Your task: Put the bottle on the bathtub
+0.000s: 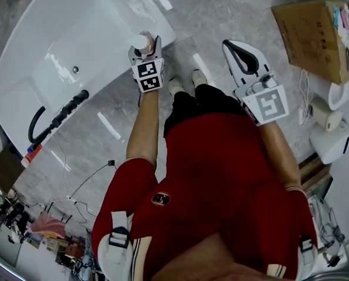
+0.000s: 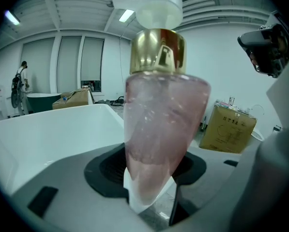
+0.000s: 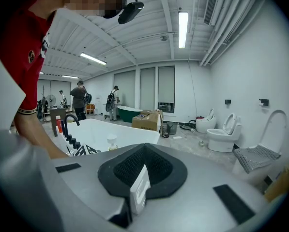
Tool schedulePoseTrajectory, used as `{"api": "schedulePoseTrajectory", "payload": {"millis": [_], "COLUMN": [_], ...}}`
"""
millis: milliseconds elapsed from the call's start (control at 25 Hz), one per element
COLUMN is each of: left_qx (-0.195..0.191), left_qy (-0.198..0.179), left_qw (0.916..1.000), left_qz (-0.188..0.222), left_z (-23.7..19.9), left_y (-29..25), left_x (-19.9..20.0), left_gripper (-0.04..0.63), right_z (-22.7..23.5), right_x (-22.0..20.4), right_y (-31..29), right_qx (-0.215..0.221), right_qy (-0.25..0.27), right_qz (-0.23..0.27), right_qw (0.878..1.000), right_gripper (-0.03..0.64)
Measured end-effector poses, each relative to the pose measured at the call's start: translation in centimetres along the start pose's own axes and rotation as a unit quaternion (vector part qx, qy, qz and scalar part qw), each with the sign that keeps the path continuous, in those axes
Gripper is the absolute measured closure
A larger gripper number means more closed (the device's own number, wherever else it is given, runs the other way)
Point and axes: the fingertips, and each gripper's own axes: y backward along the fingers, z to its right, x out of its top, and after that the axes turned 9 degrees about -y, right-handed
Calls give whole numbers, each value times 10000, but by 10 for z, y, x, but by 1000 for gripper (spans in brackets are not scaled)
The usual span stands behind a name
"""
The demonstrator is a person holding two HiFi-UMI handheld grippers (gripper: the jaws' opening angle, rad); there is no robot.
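A pink bottle (image 2: 163,129) with a gold collar and a white pump top stands upright between the jaws of my left gripper (image 2: 149,190), which is shut on its lower body. In the head view the bottle (image 1: 142,41) and left gripper (image 1: 145,48) are at the near corner of the white bathtub (image 1: 75,45), over its rim; whether the bottle touches the rim is hidden. My right gripper (image 1: 236,47) is held to the right over the floor, shut with nothing in it. The right gripper view shows its closed pads (image 3: 140,178), the bathtub (image 3: 120,132) and the bottle (image 3: 111,142) beyond.
A black faucet (image 1: 57,119) stands on the tub's far rim. A cardboard box (image 1: 314,31) sits at the upper right, with white fixtures (image 1: 333,139) below it. The person's feet (image 1: 186,84) are on the grey floor by the tub. A toilet (image 3: 221,135) and people (image 3: 79,98) stand further off.
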Motion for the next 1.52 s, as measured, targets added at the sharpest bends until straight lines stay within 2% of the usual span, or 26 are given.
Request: {"api": "schedulePoseTrajectory", "payload": {"millis": [200,360,520,680,920,1080,1520], "left_qx": [15,-9,16,53,51,69,46], "left_qy": [64,143,123,50,-26,-53,-163], "left_qw": [10000,9999,9999,10000,9999,9997,9977], "left_qz": [8,22,17,39,152,220,656], "left_z": [3,3,3,0,1,3,19], "left_y": [1,2,8,19,39,54,107], "left_x": [0,1,1,1,9,13,55], "left_gripper": [365,340,317,316,314,314,314], "right_z": [2,-3,0,-10,-17,-26,-37], "right_x": [-4,10,-3,8,7,13,15], "right_y": [2,-1,3,-1,-2,-2,2], "right_qx": [-44,138,37,205,284,480,704], "right_qy": [-10,-96,-54,-77,-82,-76,-156], "right_qz": [-125,300,-75,239,158,440,587], "right_qw": [9999,9994,10000,9995,9994,9979,9957], "right_gripper": [620,620,620,620,620,620,620]}}
